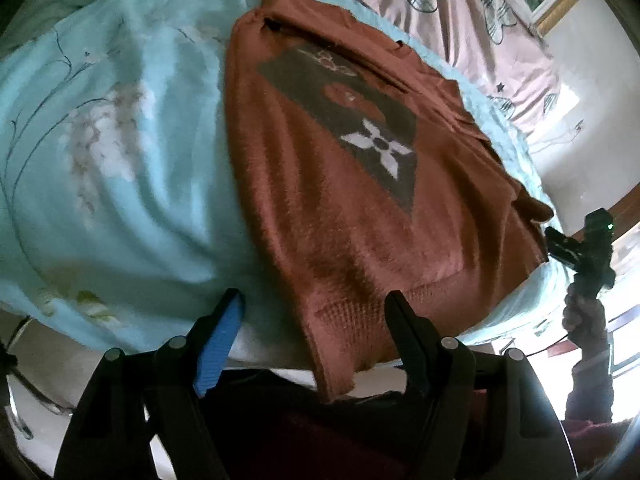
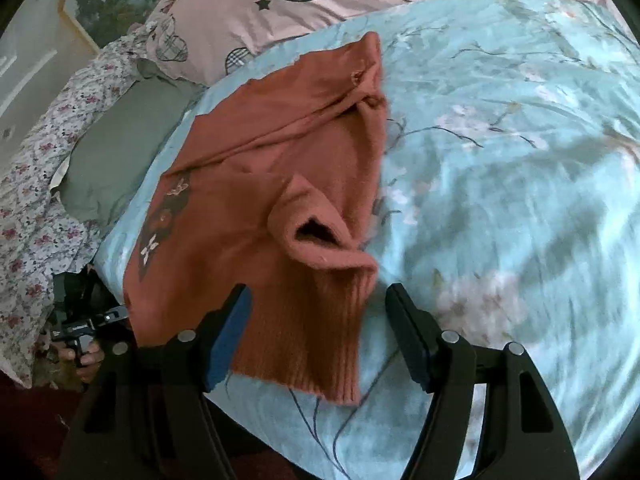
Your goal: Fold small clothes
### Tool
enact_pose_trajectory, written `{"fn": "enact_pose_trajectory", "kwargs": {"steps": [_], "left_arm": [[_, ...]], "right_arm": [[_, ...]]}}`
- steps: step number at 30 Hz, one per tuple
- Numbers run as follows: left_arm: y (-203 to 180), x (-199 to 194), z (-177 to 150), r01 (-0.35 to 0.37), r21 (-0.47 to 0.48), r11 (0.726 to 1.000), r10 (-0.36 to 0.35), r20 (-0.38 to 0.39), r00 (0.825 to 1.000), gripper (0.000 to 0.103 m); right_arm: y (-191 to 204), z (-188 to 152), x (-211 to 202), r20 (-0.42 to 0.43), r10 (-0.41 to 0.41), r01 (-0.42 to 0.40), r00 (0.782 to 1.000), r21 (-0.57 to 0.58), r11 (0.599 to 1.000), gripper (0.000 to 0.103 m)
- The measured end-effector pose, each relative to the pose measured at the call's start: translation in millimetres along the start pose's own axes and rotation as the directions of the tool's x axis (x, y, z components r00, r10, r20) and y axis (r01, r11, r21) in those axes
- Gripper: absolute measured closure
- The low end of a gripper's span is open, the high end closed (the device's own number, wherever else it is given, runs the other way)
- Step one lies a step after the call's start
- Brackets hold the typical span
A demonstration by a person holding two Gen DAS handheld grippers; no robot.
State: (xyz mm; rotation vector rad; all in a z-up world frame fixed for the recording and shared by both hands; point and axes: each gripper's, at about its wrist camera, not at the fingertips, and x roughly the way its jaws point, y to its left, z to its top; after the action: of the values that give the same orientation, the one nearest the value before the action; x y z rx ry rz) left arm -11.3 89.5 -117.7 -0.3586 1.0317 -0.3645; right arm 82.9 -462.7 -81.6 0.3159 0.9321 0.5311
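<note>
Rust-brown knit sweater (image 1: 320, 200) lying flat on pale blue floral bedspread (image 1: 120, 160), straight ahead of left gripper (image 1: 314, 304). Ribbed hem nearest, hanging over bed edge between the two spread fingers, touching neither as far as visible. Jaws wide apart, nothing held. Blue pad (image 1: 220, 344) showing on left finger only; right finger's pad turned away, not seen. Dark panel (image 1: 352, 128) on sweater front, with white four-petal flower motif and faint outline figures above it; no legible lettering. Far right of left gripper: right hand (image 1: 586, 320) on black handle, partly washed out by window glare.

Right wrist view: same sweater (image 2: 248, 200) ahead and slightly left of right gripper (image 2: 318, 300). Ribbed cuff of folded-in sleeve (image 2: 320, 336) lying between the fingers, contact not determinable. Jaws wide apart, nothing gripped. Open turtleneck collar (image 2: 320, 236) just beyond the fingertips. Dark panel only partly seen at sweater's left edge, motif foreshortened. Bedspread at right blurred. Left hand (image 2: 86, 356) on its black handle at lower left, largely hidden; small white marking on the handle, unreadable. Pink bedding with plaid hearts and stars (image 2: 320, 4) beyond sweater. Floral cloth (image 2: 40, 200) and grey-green pillow (image 2: 120, 152) at far left, cut off by frame.
</note>
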Motion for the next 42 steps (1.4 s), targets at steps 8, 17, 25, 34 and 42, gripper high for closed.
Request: {"fn": "enact_pose_trajectory", "kwargs": {"steps": [8,17,25,34,42], "left_arm": [[-9,13,3,0.073,0.061,0.996,-0.071,-0.028,0.997,0.086],[-13,-55,4,0.086,0.180,0.980,-0.099,0.067,0.993,0.099],[-4,-30,10,0.096,0.187,0.978,-0.098,0.003,0.995,0.097],[11,0,8,0.151,0.066,0.986,-0.149,-0.030,0.988,0.048],[8,10,3,0.171,0.089,0.981,-0.171,-0.007,0.985,0.097]], "right_arm": [[-3,-2,15,-0.045,0.053,-0.051,0.998,0.041,0.998,0.093],[11,-48,-34,-0.031,0.228,-0.226,0.973,0.046,0.973,0.096],[12,-61,-11,-0.089,0.229,-0.226,0.969,0.049,0.973,0.090],[12,-60,-10,-0.049,0.257,-0.254,0.965,0.066,0.965,0.065],[21,-58,-8,-0.031,0.243,-0.242,0.969,0.048,0.969,0.068]]}}
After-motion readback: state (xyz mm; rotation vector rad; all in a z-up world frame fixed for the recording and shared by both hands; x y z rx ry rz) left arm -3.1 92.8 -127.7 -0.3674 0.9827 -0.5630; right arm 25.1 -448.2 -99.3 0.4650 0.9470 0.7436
